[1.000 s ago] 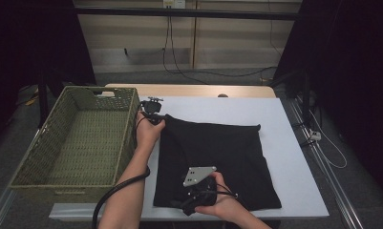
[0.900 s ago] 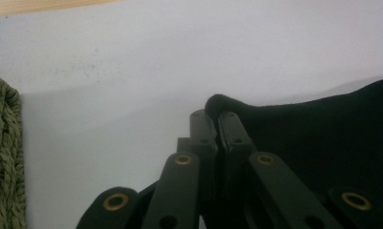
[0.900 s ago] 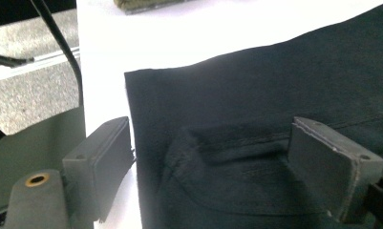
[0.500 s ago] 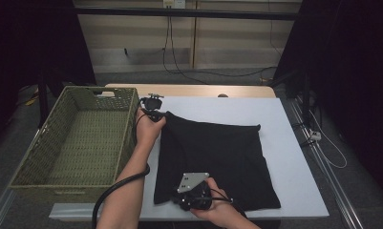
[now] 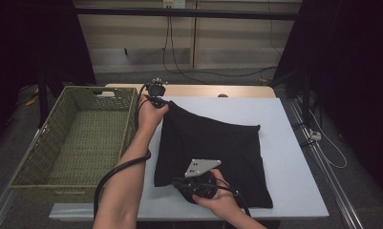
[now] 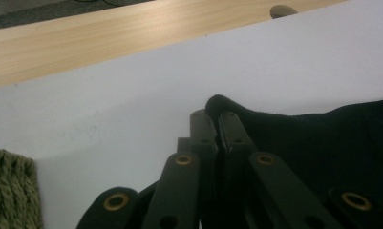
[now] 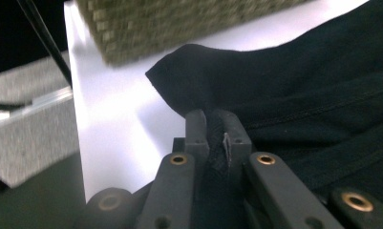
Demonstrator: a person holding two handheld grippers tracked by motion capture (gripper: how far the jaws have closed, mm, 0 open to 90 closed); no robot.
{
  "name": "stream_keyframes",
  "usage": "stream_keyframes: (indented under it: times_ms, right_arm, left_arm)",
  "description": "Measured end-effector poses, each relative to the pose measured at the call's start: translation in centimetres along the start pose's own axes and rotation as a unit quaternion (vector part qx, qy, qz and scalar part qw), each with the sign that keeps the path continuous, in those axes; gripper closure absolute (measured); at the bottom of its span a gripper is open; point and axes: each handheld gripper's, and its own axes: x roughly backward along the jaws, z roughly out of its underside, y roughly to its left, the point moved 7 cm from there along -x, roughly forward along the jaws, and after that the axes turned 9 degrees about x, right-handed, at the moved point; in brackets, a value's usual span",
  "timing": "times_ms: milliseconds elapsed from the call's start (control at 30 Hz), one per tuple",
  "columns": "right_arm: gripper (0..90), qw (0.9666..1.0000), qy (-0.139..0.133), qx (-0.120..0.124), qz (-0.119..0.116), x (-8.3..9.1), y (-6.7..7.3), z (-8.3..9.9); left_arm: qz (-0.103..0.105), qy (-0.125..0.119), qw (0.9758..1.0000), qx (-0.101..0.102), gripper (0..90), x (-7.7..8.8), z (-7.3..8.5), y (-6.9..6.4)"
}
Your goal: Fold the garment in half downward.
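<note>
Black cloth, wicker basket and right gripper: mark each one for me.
Black cloth (image 5: 213, 143): high view, middle of the flat fabric.
Wicker basket (image 5: 36, 157): high view, left wall.
Right gripper (image 7: 217, 125): right gripper view, between its fingertips, shut on the cloth's edge.

Black cloth (image 5: 213, 148): near-left corner hidden under right gripper (image 5: 198, 183) and its hand in high view; far-left corner hidden behind left hand (image 5: 152, 110). Cloth runs off right edge in both gripper views. Part pinched between either gripper's jaws hidden. Wicker basket (image 7: 179, 24), left of cloth: blurred, cut by top edge in right gripper view; a mere corner (image 6: 10, 191) in left gripper view.
</note>
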Motion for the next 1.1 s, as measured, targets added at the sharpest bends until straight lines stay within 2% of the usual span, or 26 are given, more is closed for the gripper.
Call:
stream_keyframes:
  times_ms: [33, 267, 333, 533, 633, 833, 1100]
  right_arm:
    - [85.2, 0.9998, -0.013, -0.015, -0.001, 0.3, -0.2, -0.5]
    - [85.3, 0.9988, -0.04, -0.027, 0.0, 0.5, -0.3, -1.5]
    - [85.3, 0.9973, -0.057, -0.046, -0.003, 0.9, -0.5, -2.2]
    - [85.3, 0.9966, -0.07, -0.044, 0.001, 1.3, -0.8, -3.3]
    - [85.3, 0.9968, -0.067, -0.043, 0.001, 1.2, -0.8, -3.5]
    - [85.3, 0.9972, -0.063, -0.039, 0.005, 0.8, -1.0, -3.9]
    - [85.3, 0.9967, -0.066, -0.047, 0.002, 0.0, -0.9, -4.5]
  left_arm:
    - [-0.001, -0.001, 1.0, -0.004, 86.5, 0.0, -0.3, -0.1]
    - [0.0, 0.009, 0.9998, -0.016, 86.4, 0.3, -1.7, -0.3]
    - [0.001, 0.01, 0.9998, -0.015, 86.4, 0.4, -2.0, -0.1]
    - [-0.007, 0.011, 0.9998, -0.013, 86.4, 0.8, -2.4, 0.8]
    - [-0.006, 0.014, 0.9998, -0.01, 86.4, 0.9, -2.6, 1.1]
    - [-0.003, 0.014, 0.9998, -0.014, 86.5, 1.1, -3.1, 1.6]
    - [-0.001, 0.018, 0.9998, -0.013, 86.5, 0.9, -3.5, 2.2]
